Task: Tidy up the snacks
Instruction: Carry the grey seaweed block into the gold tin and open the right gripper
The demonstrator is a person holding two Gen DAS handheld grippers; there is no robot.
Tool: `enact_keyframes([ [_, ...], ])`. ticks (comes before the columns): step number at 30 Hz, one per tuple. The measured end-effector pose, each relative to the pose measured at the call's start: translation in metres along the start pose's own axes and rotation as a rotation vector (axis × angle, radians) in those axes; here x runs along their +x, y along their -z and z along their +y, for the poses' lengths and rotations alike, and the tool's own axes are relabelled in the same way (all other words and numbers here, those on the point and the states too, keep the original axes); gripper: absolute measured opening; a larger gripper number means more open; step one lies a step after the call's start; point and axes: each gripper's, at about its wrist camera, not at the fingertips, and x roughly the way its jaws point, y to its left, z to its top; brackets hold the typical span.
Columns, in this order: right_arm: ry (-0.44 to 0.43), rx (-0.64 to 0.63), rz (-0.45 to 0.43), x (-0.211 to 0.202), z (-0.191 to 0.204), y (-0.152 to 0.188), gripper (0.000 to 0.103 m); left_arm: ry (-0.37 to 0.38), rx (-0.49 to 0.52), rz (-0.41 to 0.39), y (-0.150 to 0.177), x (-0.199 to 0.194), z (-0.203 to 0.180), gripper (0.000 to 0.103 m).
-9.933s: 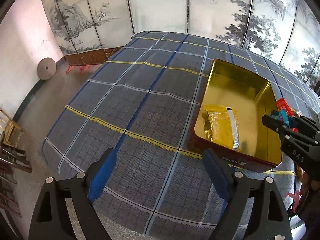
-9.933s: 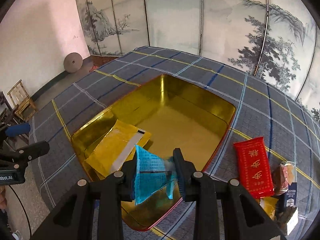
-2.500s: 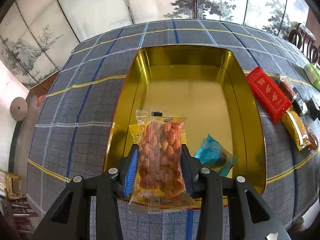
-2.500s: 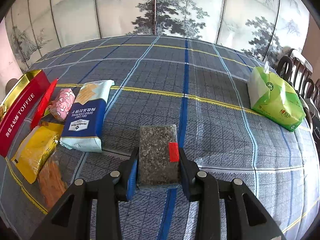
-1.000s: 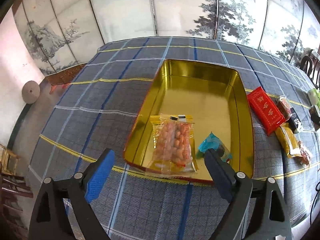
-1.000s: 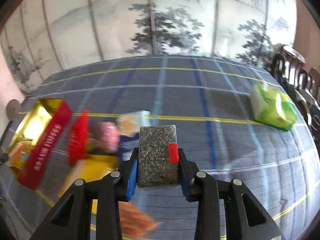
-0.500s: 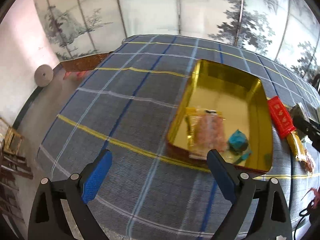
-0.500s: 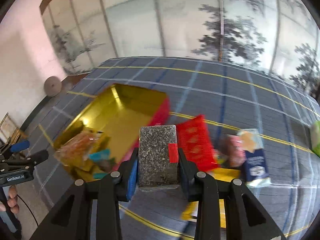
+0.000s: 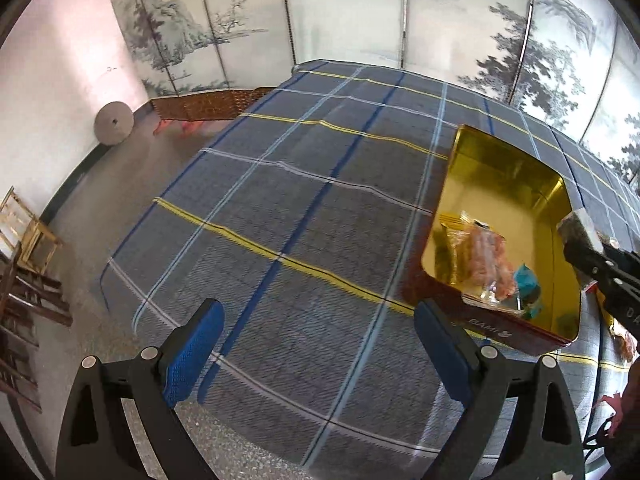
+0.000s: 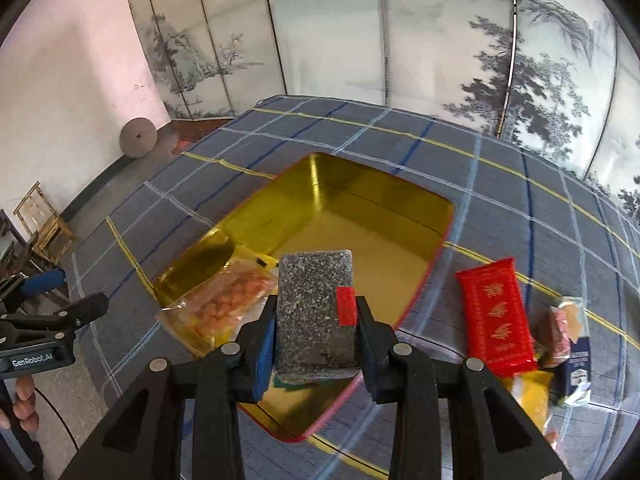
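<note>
Right gripper (image 10: 316, 328) clamped on dark speckled snack block (image 10: 315, 312), hovering over gold tin (image 10: 376, 236), near its 6 o'clock corner. Left gripper (image 9: 316, 344) wide open, empty, above plaid cloth (image 9: 280, 200), tin at 2 o'clock.

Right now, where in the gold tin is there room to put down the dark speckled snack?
The far half of the gold tin is bare, from its far walls down to the peanut packet. The near corner is crowded: the peanut packet, a yellow packet beneath it and a teal packet lie there. Outside, the red packet and other snacks fill the cloth to the right.
</note>
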Motion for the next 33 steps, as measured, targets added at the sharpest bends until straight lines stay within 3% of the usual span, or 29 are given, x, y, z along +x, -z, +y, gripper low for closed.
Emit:
enact_keyframes([
  [8,0.000,-0.021,0.039,0.019,0.010,0.002,0.035,-0.015,-0.048,0.011,0.000,0.001,0.019,0.095],
  [20,0.013,-0.045,0.088,0.049,0.018,0.006,0.035,-0.005,-0.039,0.028,0.004,0.003,0.016,0.095],
  [33,0.007,-0.049,0.096,0.050,0.020,0.013,0.038,0.001,-0.031,0.049,0.008,0.007,0.011,0.095],
])
